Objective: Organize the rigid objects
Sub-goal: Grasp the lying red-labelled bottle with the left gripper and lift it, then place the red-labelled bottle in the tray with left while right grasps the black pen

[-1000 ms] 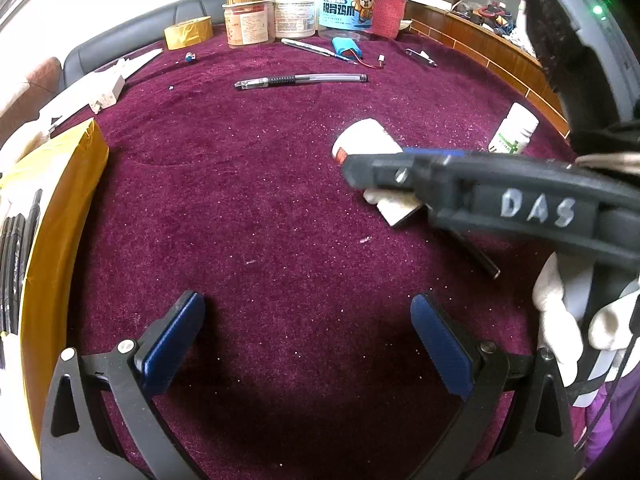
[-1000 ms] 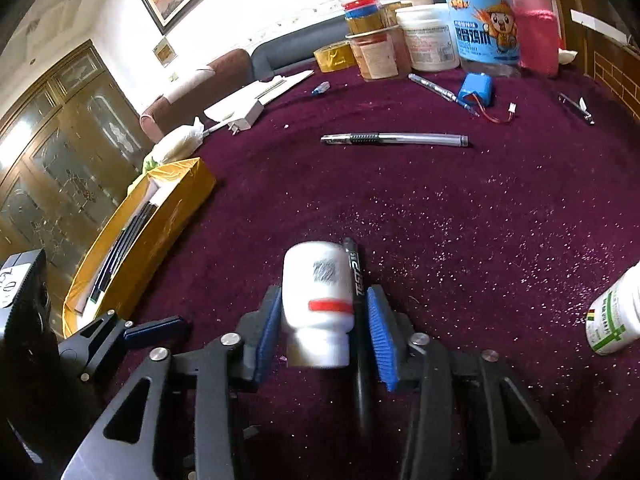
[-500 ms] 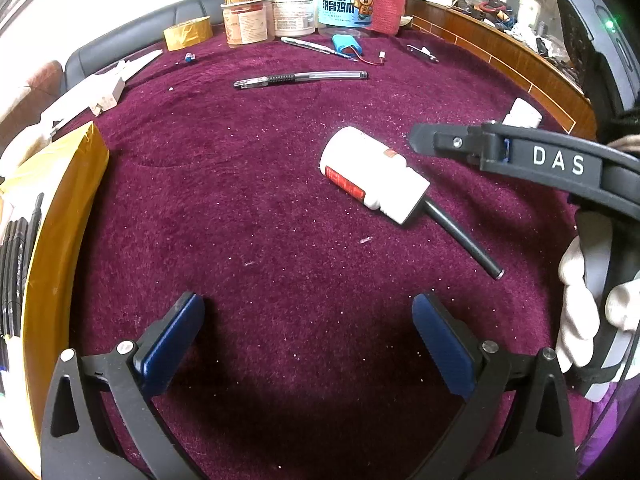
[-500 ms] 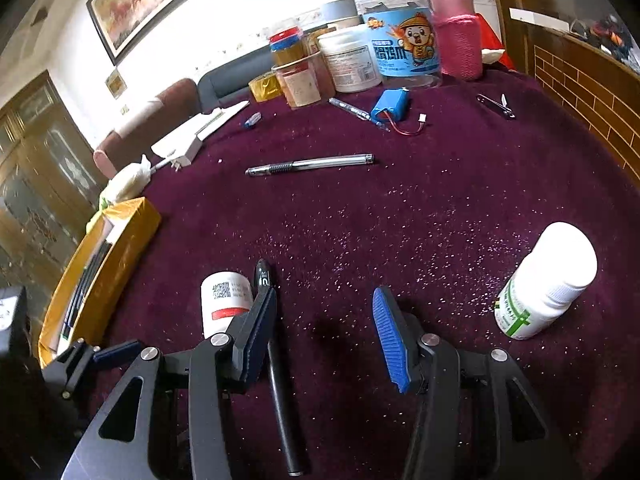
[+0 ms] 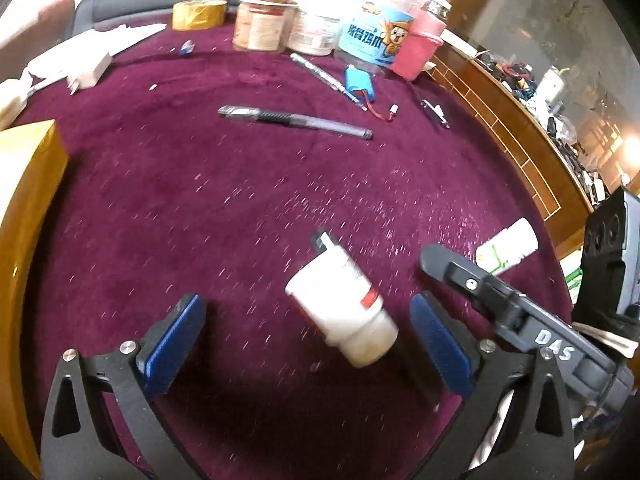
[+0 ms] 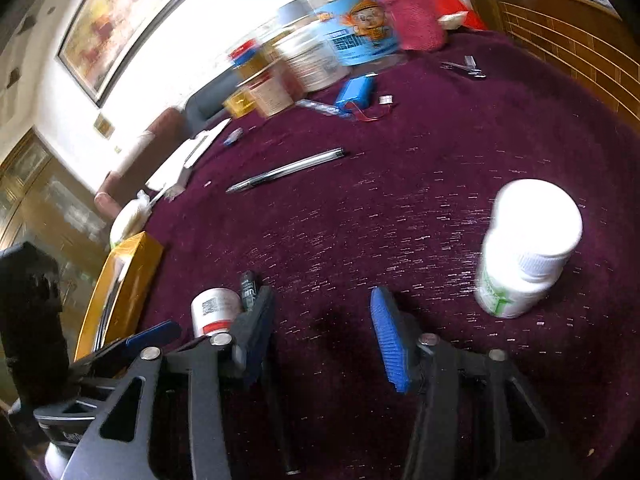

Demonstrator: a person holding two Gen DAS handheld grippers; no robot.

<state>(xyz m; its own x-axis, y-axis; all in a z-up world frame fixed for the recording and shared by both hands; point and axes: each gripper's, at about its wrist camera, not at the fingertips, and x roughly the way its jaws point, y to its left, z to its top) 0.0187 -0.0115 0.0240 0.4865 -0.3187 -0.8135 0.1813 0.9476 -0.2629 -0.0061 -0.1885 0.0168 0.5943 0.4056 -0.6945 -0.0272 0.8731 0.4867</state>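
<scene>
The red-labelled white bottle (image 5: 340,304) lies on its side on the maroon bench (image 5: 200,200), cap toward 5 o'clock in the left wrist view, with a black marker (image 6: 248,286) tucked against its far side. It sits between the spread blue pads of the left hand-held gripper (image 5: 304,344), which touch nothing; that placing reads as a lining-up so the jaws can close across the bottle's round body. The right hand-held gripper (image 6: 320,332) is released as well, jaws part-spread over bare cloth with nothing between them, its left finger just beside the bottle and marker. A green-labelled white bottle (image 6: 524,248) stands at 3 o'clock in the right wrist view, near that gripper and probably its next aim. A yellow box (image 6: 120,292) at 9 o'clock holds what look like pens, so it likely serves as the sorting bin. A clear pen (image 5: 296,120) lies loose at 12 o'clock, before a crowd of jars (image 5: 320,28) along the far edge.
</scene>
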